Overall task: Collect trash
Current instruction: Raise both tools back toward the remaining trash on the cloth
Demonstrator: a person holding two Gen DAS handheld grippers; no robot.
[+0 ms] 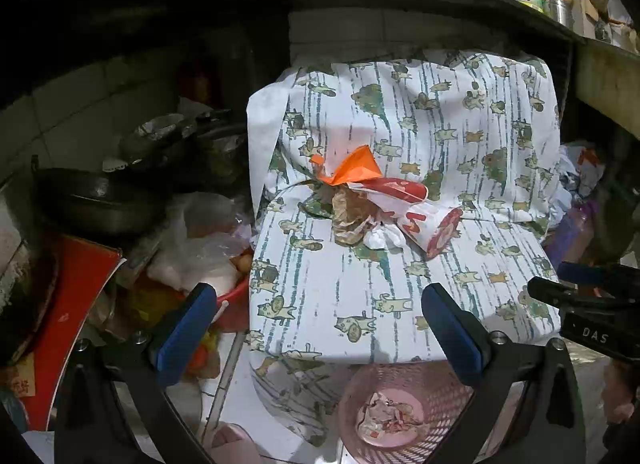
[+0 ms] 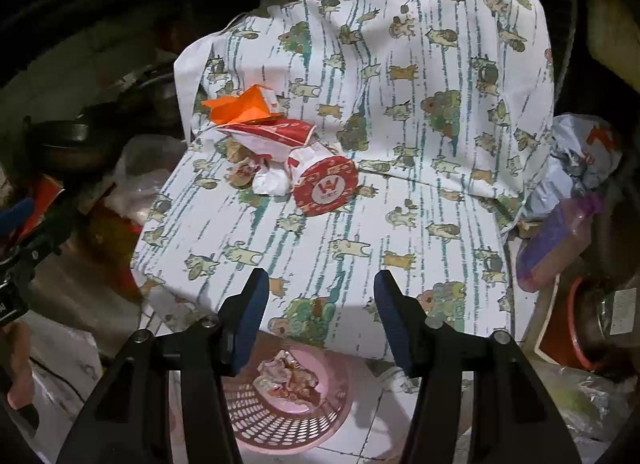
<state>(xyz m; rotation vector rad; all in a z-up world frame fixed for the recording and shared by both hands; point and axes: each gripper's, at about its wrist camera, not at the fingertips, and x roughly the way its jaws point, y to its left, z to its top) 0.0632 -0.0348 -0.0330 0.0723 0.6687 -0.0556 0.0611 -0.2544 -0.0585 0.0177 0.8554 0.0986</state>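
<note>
Lying in a heap on the cat-print cloth (image 1: 400, 292) are an orange wrapper (image 1: 354, 167), crumpled paper (image 1: 350, 215) and a red cup (image 1: 434, 227). The left gripper (image 1: 320, 328) gapes wide and empty. The right gripper (image 2: 320, 316) stands half open, empty, above the pink basket (image 2: 280, 420).

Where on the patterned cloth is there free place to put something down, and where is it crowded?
The patterned cloth is bare in front, between the trash pile and the near edge above the pink basket, and on its right side beyond the red paper cup. The back left is crowded: cup, orange wrapper, crumpled papers. Both sides off the cloth are cluttered.
</note>
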